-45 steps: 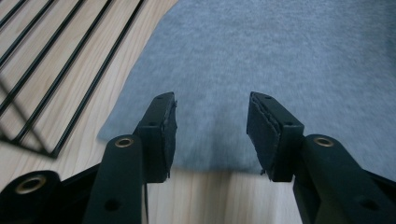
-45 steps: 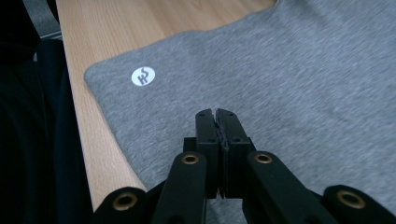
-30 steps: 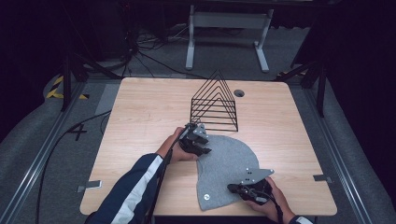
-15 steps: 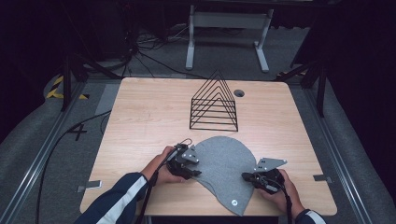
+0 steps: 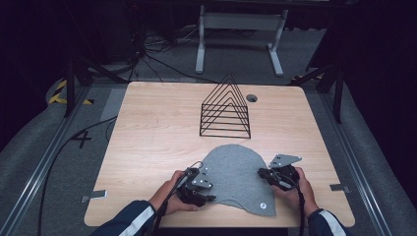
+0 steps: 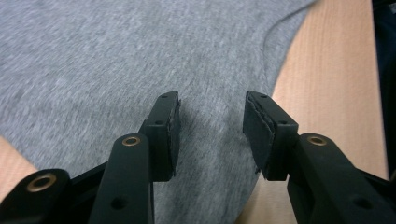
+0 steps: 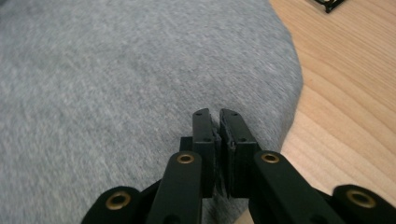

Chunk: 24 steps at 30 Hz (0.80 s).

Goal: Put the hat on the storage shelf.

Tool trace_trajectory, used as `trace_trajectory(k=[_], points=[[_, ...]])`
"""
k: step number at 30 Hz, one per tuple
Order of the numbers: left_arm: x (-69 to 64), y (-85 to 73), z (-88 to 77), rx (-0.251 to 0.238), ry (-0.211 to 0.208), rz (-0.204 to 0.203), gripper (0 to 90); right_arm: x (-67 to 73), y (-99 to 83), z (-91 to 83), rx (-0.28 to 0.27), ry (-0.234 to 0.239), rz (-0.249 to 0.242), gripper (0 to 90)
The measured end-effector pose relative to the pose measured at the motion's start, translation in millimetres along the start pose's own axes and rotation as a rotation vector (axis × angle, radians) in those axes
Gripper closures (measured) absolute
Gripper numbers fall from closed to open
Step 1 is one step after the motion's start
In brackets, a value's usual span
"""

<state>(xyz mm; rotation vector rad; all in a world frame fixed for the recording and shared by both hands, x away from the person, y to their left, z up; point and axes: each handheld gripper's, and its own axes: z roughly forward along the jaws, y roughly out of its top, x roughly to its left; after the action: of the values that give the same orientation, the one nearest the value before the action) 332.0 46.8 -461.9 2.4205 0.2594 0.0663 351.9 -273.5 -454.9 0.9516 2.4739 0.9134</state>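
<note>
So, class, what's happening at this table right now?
A person holds a claw in each hand over a grey cloth lying flat on the near part of the wooden table. The left claw is open above the cloth's left edge. The right claw is shut at the cloth's right edge; whether it pinches fabric is unclear. A black wire rack stands farther back, apart from the cloth.

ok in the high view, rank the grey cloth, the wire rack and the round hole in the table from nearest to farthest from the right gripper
1. Grey cloth: just left of the right gripper, at its jaws.
2. Wire rack: farther back on the table, up and left.
3. Round hole: beyond the rack, near the table's far edge.
</note>
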Motion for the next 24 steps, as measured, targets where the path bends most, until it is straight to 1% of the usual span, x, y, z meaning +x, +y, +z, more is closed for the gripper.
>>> trace_trajectory(k=[1,2,3,4,6,8,9,10,11,12,13,14,15,16,17,18,19,20,21,22,23,24], points=[[0.0,0.0,0.0,0.0,0.0,0.0,56.8,0.0,0.0,0.0,0.0,0.0,0.0,83.7],[-0.4,-0.5,0.0,-0.01,-0.003,-0.009,56.8,-2.5,1.0,1.0,-0.002,0.0,0.006,81.3],[0.3,-0.6,-0.6,-0.015,0.004,-0.018,55.1,-4.6,1.6,1.8,-0.003,0.0,0.016,78.6],[2.1,-1.1,-2.8,-0.011,0.029,-0.027,52.4,-6.1,2.0,2.1,-0.007,-0.002,0.02,75.8],[11.7,-1.4,-8.9,-0.036,0.076,-0.046,47.7,-9.5,2.7,1.6,-0.019,0.004,0.035,72.2],[23.2,-1.0,-17.1,-0.05,0.147,-0.08,42.2,-13.1,4.2,-0.5,-0.029,0.0,0.067,65.5],[29.1,-0.6,-19.7,-0.061,0.171,-0.099,39.5,-15.1,5.5,-1.1,-0.027,0.006,0.078,62.1],[34.7,0.0,-21.4,-0.068,0.198,-0.118,36.3,-16.1,7.0,-1.2,-0.024,0.001,0.087,58.4],[41.0,1.0,-22.5,-0.066,0.222,-0.125,33.9,-16.8,8.4,-0.7,-0.02,-0.02,0.084,55.6],[47.1,2.0,-22.5,-0.064,0.224,-0.144,32.5,-17.6,9.5,0.5,-0.019,-0.025,0.088,53.1],[53.6,2.9,-21.9,-0.069,0.235,-0.15,31.2,-18.4,10.6,1.8,-0.017,-0.014,0.1,49.9],[60.0,3.5,-21.1,-0.077,0.235,-0.172,30.5,-19.2,11.7,3.8,-0.01,-0.016,0.105,47.5],[68.5,4.4,-19.3,-0.081,0.219,-0.208,30.5,-19.4,12.6,6.0,-0.005,-0.026,0.108,46.2],[73.1,5.1,-17.5,-0.081,0.216,-0.215,29.9,-20.5,13.5,8.2,0.002,-0.026,0.112,43.4],[79.9,6.0,-14.4,-0.075,0.223,-0.215,29.2,-21.0,14.2,9.5,0.003,-0.025,0.123,40.9],[84.5,6.3,-11.8,-0.076,0.208,-0.233,29.6,-22.6,15.1,11.8,0.012,-0.027,0.129,38.5],[89.0,6.8,-8.9,-0.073,0.2,-0.235,29.0,-24.1,15.9,14.0,0.017,-0.033,0.135,36.7],[92.7,7.1,-5.9,-0.069,0.212,-0.229,28.7,-25.6,16.5,15.9,0.022,-0.033,0.142,36.5],[95.5,6.9,-3.9,-0.069,0.215,-0.232,28.7,-26.7,16.8,17.8,0.023,-0.027,0.152,35.6],[98.1,6.3,-0.9,-0.065,0.208,-0.246,28.8,-27.6,17.0,19.4,0.025,-0.027,0.156,33.6],[100.4,5.6,2.8,-0.053,0.214,-0.232,28.4,-28.6,17.7,20.6,0.021,-0.031,0.16,32.5],[101.4,4.9,6.4,-0.031,0.221,-0.228,27.9,-29.1,18.5,21.7,0.021,-0.038,0.164,31.6]])
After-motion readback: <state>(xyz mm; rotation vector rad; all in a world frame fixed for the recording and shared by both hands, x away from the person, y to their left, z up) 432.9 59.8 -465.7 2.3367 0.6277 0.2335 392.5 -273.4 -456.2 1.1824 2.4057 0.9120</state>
